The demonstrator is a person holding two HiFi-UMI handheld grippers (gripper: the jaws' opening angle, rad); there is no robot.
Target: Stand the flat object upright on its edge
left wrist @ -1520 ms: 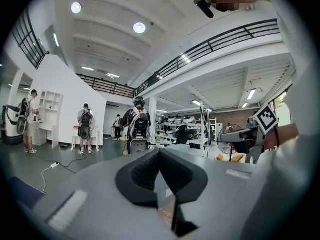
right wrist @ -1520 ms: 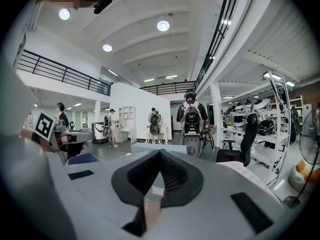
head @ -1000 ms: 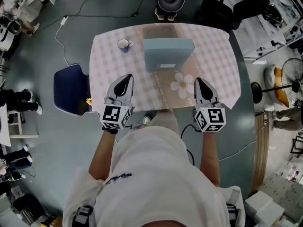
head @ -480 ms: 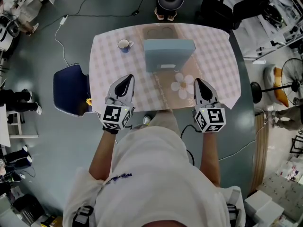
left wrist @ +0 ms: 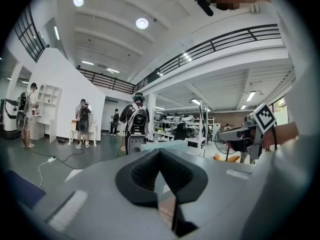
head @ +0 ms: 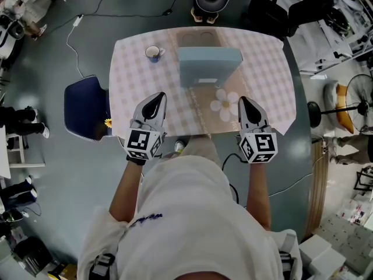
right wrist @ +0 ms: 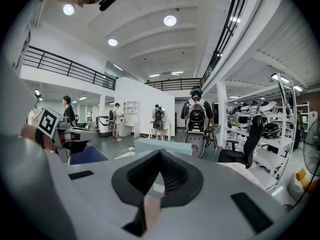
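While the person's torso hid part of the desk's [head: 128, 69] near edge, left gripper [head: 155, 97] and right gripper [head: 244, 101] hung there, both clenched on nothing. Pale blue slab [head: 208, 66] stood mid-desk, well beyond them, stance unclear. Checked cloth; 1 round cup [head: 153, 53]; daisy-shaped mat [head: 225, 105].

Head view, steeply down over the pink checked table [head: 262, 69]. Gripper views low, facing forward; all share the pale blue flat panel [head: 208, 69].
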